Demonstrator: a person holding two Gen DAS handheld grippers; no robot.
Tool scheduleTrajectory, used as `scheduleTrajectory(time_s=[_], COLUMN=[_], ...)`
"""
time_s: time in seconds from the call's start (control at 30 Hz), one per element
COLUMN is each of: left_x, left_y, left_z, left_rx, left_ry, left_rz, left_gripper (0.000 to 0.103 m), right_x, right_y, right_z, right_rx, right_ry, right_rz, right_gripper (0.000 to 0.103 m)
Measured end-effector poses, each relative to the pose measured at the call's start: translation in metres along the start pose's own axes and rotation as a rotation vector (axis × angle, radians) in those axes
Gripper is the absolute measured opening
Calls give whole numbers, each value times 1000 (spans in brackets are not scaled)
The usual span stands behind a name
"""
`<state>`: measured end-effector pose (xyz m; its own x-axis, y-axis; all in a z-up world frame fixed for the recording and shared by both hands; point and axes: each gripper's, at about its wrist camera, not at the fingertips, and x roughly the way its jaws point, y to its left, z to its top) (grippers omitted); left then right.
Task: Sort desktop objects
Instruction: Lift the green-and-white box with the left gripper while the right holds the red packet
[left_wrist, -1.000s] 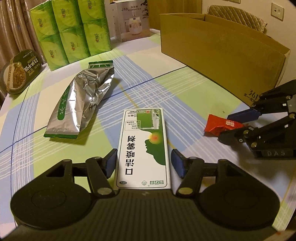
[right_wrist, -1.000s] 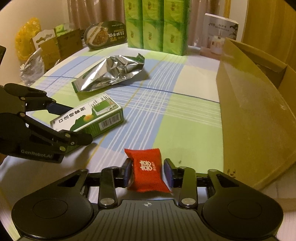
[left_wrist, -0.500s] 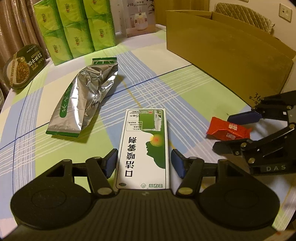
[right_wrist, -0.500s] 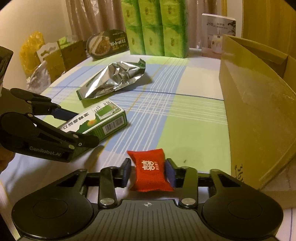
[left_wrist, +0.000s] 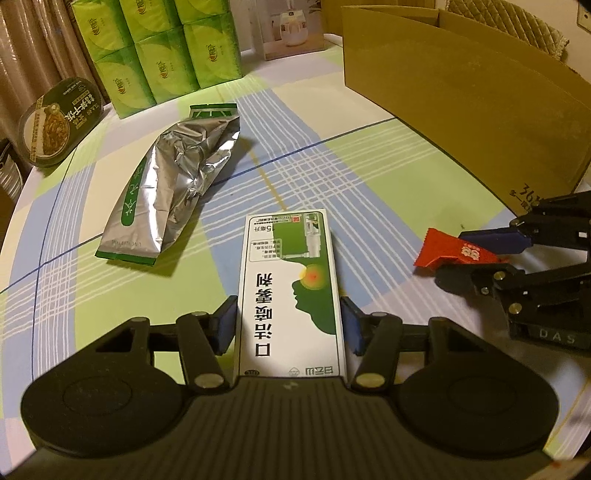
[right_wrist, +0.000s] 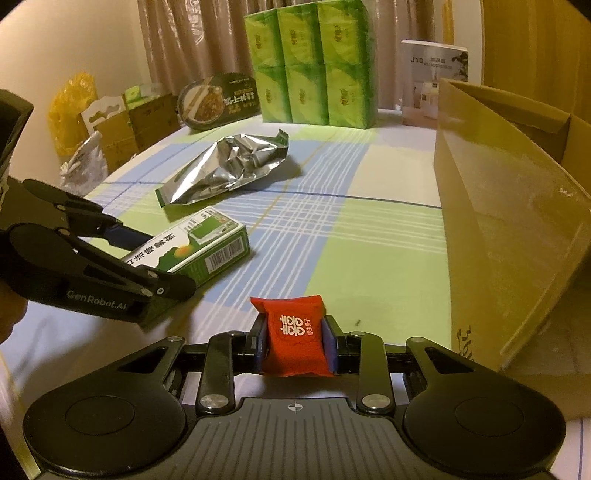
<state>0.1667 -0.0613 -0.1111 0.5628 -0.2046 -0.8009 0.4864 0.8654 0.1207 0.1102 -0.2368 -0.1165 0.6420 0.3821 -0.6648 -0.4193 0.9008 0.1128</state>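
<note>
Now your left gripper (left_wrist: 289, 325) has the green and white box (left_wrist: 291, 291) between its two blue pads, and both pads press on the box's long sides. It looks lifted a little off the checked tablecloth (left_wrist: 332, 162), but you cannot tell for sure. Your right gripper (right_wrist: 294, 345) pinches a small red packet (right_wrist: 293, 336) tight, up off the cloth. A crinkly silver bag (left_wrist: 173, 192) lies flat, just past the box on the left. The big brown cardboard box (right_wrist: 509, 221) stands open on the right. Green tissue packs (right_wrist: 314, 62) are stacked at the far edge, with a round food bowl (right_wrist: 218, 101) beside them.
</note>
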Motion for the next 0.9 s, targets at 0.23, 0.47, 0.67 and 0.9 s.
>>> scheduleTrajectory(time_s=[0.23,0.47,0.67,0.9], left_x=[-5,-7,-6,-10], left_y=[-4,0,3,5], left_z=[-6,-10,-12,-13], left_rx=[-24,-51,-64,-101], left_ry=[-17,-42,-61,-69], left_rz=[2,5,-2,-7], left_gripper=[51,51,51,51], right_x=[1,4,5,3], right_y=[-2,1,2,2], right_z=[0,-3,-4,-2], right_rx=[1,-18,-27,-62], right_ry=[-4,-18,-19,11], right_rz=[0,-15,-18,-18], right_gripper=[27,27,27,27])
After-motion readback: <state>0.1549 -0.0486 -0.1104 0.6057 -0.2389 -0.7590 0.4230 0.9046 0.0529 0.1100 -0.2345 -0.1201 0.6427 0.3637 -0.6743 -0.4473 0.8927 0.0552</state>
